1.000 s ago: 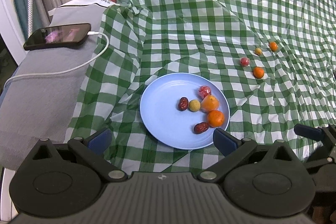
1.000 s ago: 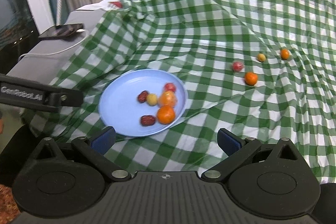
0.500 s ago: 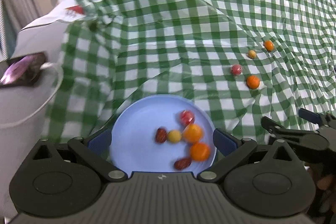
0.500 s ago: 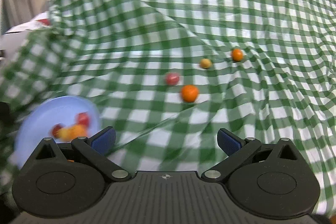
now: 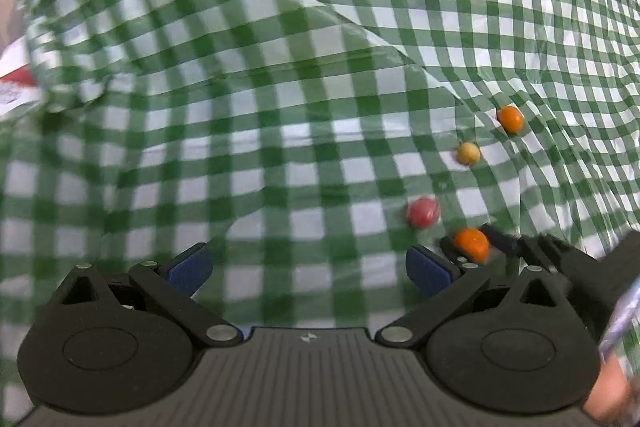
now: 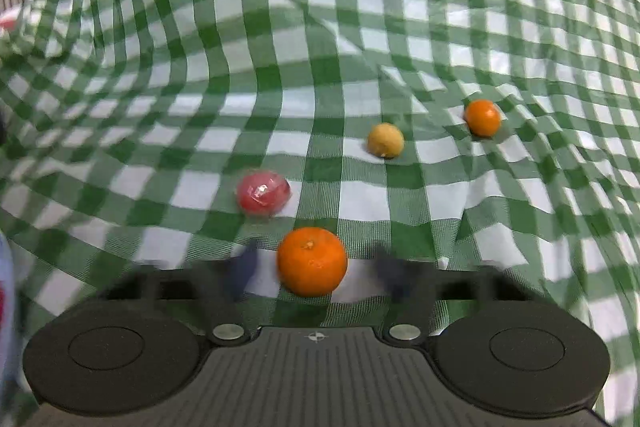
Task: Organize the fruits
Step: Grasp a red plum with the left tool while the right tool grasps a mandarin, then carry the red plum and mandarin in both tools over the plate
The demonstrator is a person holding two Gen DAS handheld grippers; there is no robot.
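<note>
Several fruits lie on the green checked cloth (image 6: 320, 47). The nearest orange (image 6: 312, 261) sits between the blurred fingers of my right gripper (image 6: 314, 273), which stand apart on either side of it. Behind it lie a red fruit (image 6: 263, 193), a yellow fruit (image 6: 385, 140) and a small orange (image 6: 482, 117). In the left wrist view the same orange (image 5: 472, 244) shows between the right gripper's fingers, with the red fruit (image 5: 423, 212), yellow fruit (image 5: 468, 153) and small orange (image 5: 510, 119) beyond. My left gripper (image 5: 308, 269) is open and empty over the cloth.
The cloth is creased into ridges behind the fruits. A sliver of the blue plate (image 6: 5, 291) shows at the left edge of the right wrist view. A white paper with red print (image 5: 16, 89) lies at the far left.
Both grippers moved right and forward, away from the blue plate. The right gripper has come down around the nearest orange, its fingers narrowing. The plate has left the left wrist view.
</note>
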